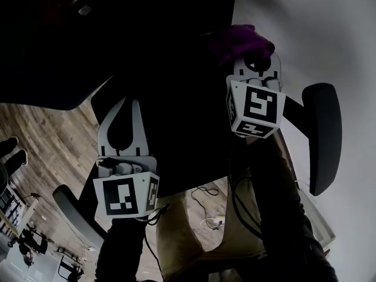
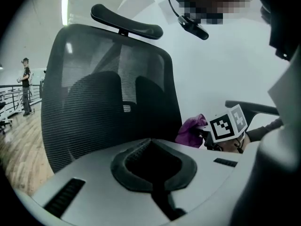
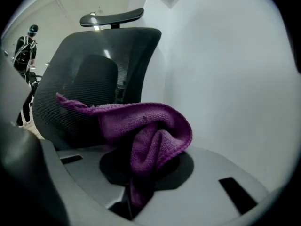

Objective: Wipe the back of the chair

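Right gripper view: the right gripper [image 3: 141, 187] has its fingers closed on a purple cloth [image 3: 146, 126], which bunches up over them, with one edge stretched out to their left.
Chair back: the black mesh chair back [image 3: 89, 84] stands upright just ahead of these fingers and to their left. Its long axis runs up to the headrest [image 3: 112, 17].
Contact: the stretched edge seems to lie against the mesh, but the picture is too dark to be sure.
Left gripper: the left gripper [image 2: 149, 144] has its fingers closed on nothing. The mesh is ahead of them, a little farther off.
Nearer gripper: the right one, I judge, at the right edge of the back.
Coming move: probably to press the cloth forward and leftward onto the mesh.
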Demonstrator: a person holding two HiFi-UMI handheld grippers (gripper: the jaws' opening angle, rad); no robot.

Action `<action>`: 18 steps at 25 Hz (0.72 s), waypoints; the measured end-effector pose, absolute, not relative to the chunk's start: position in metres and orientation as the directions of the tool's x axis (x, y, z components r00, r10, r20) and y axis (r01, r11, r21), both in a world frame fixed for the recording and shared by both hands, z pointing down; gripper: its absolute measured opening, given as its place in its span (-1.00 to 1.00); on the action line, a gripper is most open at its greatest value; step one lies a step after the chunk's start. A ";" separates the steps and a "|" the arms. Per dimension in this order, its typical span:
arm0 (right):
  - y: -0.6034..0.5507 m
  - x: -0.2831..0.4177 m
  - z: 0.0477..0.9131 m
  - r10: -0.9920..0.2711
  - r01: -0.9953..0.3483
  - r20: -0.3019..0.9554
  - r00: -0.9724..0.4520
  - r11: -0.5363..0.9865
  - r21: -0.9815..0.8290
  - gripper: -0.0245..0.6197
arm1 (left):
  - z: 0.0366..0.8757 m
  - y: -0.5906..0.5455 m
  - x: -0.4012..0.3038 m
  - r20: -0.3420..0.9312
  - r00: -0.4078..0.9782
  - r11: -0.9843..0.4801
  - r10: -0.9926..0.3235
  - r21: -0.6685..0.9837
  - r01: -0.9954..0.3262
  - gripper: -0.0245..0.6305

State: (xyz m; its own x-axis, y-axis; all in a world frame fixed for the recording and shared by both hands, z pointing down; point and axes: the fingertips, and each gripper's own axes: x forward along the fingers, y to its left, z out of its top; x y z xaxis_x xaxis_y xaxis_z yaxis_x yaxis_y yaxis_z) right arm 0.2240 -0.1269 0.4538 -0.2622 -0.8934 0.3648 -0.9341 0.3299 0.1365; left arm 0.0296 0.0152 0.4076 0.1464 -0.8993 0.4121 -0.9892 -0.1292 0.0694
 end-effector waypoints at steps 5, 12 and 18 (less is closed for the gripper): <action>-0.091 0.190 0.410 -0.896 -0.922 0.312 -0.316 0.367 0.123 -0.73 | 0.370 0.047 0.025 0.381 0.180 -0.144 -0.907 0.119 -0.982 -0.93; -0.012 0.141 0.330 -0.818 -0.845 0.322 -0.477 0.528 0.089 -0.73 | 0.294 0.078 0.018 0.310 0.128 -0.084 -0.942 0.151 -0.985 -0.93; 0.076 0.118 0.258 -0.655 -0.658 0.282 -0.701 0.746 0.099 -0.73 | 0.250 0.128 0.040 0.321 0.059 -0.026 -0.945 0.106 -0.994 -0.93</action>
State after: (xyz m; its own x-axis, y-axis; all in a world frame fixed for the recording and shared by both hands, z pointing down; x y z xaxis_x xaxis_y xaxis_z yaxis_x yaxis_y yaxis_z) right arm 0.1181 0.0757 0.2576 -0.7005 -0.6555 0.2822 -0.6582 0.7462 0.0994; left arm 0.0400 0.1283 0.2505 0.0592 -0.9452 0.3210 -0.9940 -0.0261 0.1064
